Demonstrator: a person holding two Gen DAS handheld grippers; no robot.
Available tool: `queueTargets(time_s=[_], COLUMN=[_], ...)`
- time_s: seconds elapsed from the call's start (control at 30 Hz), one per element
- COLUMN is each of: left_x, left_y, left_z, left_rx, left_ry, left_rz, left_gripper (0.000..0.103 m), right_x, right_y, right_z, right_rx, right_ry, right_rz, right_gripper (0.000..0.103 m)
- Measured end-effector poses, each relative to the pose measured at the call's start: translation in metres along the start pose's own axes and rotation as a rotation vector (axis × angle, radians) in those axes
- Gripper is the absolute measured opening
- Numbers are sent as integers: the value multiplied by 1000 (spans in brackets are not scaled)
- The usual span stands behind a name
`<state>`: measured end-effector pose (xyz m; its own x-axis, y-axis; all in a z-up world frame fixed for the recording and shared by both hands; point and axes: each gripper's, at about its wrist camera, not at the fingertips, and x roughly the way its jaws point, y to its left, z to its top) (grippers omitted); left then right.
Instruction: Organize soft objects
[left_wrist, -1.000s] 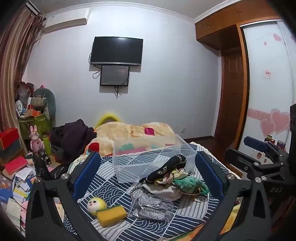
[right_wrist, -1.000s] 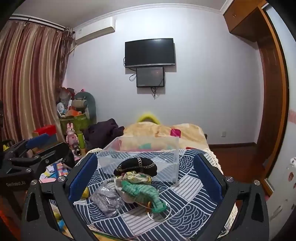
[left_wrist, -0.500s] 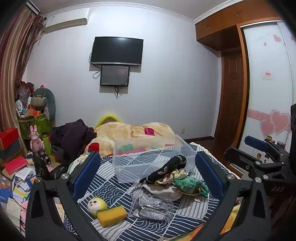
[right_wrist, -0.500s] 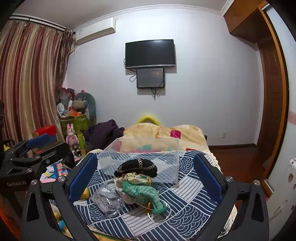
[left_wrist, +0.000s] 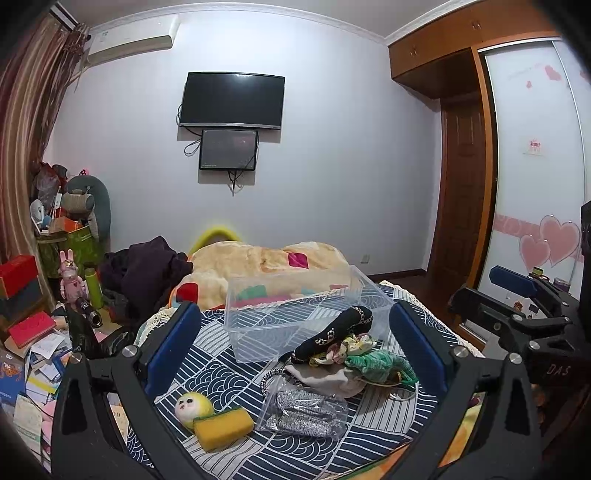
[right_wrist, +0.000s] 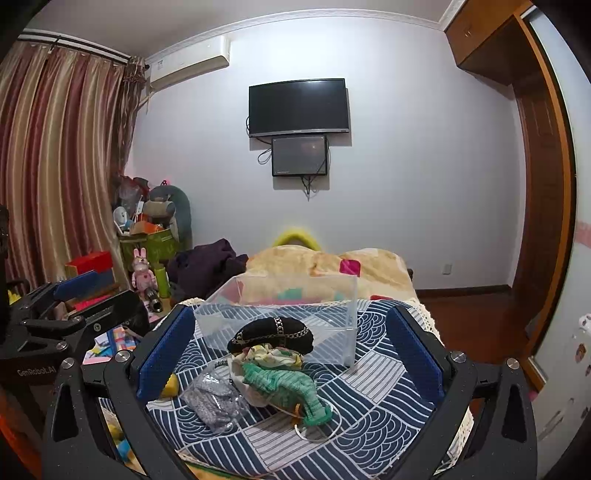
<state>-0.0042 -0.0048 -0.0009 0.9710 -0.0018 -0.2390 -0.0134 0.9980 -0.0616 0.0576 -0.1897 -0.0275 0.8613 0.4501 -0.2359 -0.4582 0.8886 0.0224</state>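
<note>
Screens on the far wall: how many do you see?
2. The large TV is mounted high; the smaller screen hangs directly beneath it. Both are dark. None seem hidden.

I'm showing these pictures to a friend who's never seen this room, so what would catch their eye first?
Probably the clear plastic storage box sitting empty on the navy wave-patterned bedspread, with a heap of soft things just in front of it: a black chain-trimmed fabric piece atop a green knitted item. Nearer the camera lie a yellow sponge and a silver glittery pouch, framed by both open blue-padded tongs.
</note>
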Motion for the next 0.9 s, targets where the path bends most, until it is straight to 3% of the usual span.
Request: queueTargets(time_s=[0.9], left_x=[0], left_y=[-2], left_z=[1], left_rx=[10], left_ry=[2], left_rz=[-5], left_gripper=[103], right_x=[-2], right_y=[-3], right_z=[1], right_rx=[8], right_ry=[-6], right_rz=[0], right_gripper=[103])
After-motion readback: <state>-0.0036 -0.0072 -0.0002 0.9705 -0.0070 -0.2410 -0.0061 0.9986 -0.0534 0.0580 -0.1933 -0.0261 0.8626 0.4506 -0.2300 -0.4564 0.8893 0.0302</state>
